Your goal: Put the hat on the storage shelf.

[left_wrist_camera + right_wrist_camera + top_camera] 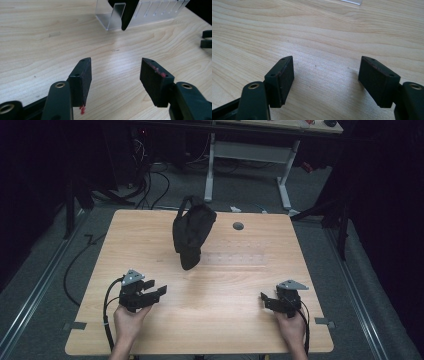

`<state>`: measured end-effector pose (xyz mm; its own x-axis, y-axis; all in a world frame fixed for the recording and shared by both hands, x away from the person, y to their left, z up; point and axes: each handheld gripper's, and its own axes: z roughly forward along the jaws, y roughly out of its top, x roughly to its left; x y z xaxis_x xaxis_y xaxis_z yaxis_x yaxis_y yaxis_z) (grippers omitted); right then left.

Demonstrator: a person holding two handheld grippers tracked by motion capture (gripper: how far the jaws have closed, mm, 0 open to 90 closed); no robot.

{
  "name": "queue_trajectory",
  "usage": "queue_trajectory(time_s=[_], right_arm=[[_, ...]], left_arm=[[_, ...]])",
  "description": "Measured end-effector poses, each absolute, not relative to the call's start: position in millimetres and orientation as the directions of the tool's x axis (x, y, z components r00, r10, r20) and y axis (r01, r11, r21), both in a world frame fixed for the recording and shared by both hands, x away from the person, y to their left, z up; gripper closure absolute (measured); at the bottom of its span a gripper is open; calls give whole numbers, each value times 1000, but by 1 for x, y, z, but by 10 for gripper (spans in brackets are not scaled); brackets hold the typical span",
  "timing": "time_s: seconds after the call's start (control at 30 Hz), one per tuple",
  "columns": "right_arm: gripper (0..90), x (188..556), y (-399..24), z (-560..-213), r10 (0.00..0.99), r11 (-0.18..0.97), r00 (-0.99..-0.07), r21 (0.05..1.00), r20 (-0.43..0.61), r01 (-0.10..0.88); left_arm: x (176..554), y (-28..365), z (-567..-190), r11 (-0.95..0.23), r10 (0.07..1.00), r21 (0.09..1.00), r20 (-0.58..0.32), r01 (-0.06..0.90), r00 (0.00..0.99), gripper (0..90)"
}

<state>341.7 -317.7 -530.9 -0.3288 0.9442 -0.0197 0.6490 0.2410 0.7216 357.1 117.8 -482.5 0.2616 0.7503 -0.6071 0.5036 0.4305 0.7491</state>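
The left gripper (pixel 156 290) is near the front left corner of the wooden worktop (pixel 225 320). Its fingers (pixel 82 80) stand open, with only bare wood between them. The right gripper (pixel 266 300) is near the front right corner, also with open fingers (pixel 282 80) and nothing held. A black bag (pixel 192 232) hangs over a clear plastic stand (pixel 140 15) at the far middle of the worktop, well apart from both grippers.
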Motion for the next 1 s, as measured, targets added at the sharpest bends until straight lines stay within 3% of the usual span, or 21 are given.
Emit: queue_trajectory(time_s=[0.37, 0.63, 0.7, 1.0], right_arm=[[288, 342, -318, -531, 944, 241, -329, 722, -20, 649], [288, 342, -318, -531, 944, 241, -329, 722, -20, 649], [288, 342, -318, -531, 944, 241, -329, 722, -20, 649], [288, 342, -318, -531, 944, 241, -329, 722, -20, 649]], left_arm=[[357, 107, -514, 366, 810, 772, -539, 519, 232, 414], [358, 98, -539, 272, 876, 816, -429, 510, 220, 371], [355, 94, -544, 247, 887, 848, -393, 469, 243, 361], [353, 94, -546, 268, 884, 852, -402, 449, 236, 336]])
